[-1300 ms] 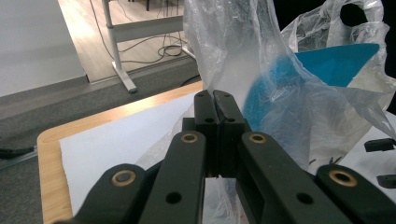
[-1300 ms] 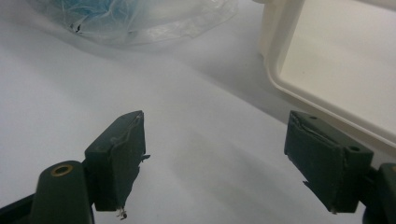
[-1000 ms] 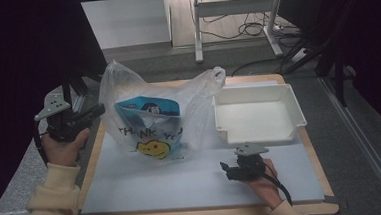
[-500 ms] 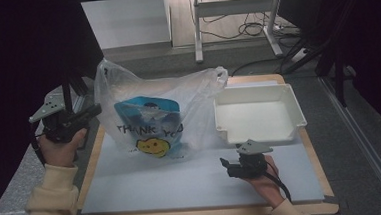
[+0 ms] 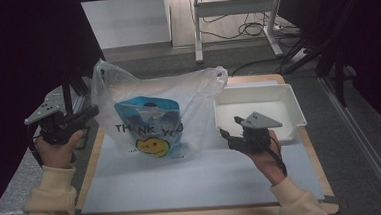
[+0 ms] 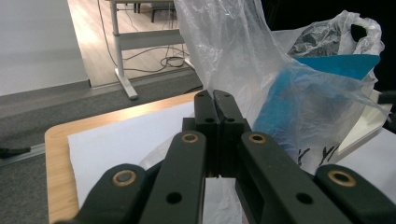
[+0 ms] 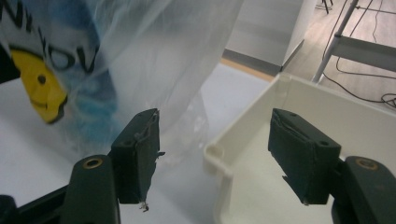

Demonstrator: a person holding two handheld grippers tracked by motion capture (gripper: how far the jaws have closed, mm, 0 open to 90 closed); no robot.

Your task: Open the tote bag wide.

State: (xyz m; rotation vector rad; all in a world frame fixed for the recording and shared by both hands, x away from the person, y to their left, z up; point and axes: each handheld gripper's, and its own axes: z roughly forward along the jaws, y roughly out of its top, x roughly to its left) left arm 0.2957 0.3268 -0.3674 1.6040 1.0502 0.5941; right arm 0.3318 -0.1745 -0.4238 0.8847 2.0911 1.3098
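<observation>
Between bag and tray: right gripper.

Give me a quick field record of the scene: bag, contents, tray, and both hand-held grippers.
bag: clear plastic bag printed with THANK YOU and a yellow smiley, standing on the white mat
contents: blue packet inside the bag
tray: white tray, beside the bag on the right in the high view
left hand-held gripper: jaws shut, at the bag's left side; a pinch on the plastic cannot be confirmed
right hand-held gripper: jaws open and just been closing, nothing between the pads, lifted off the mat near the tray's corner
</observation>
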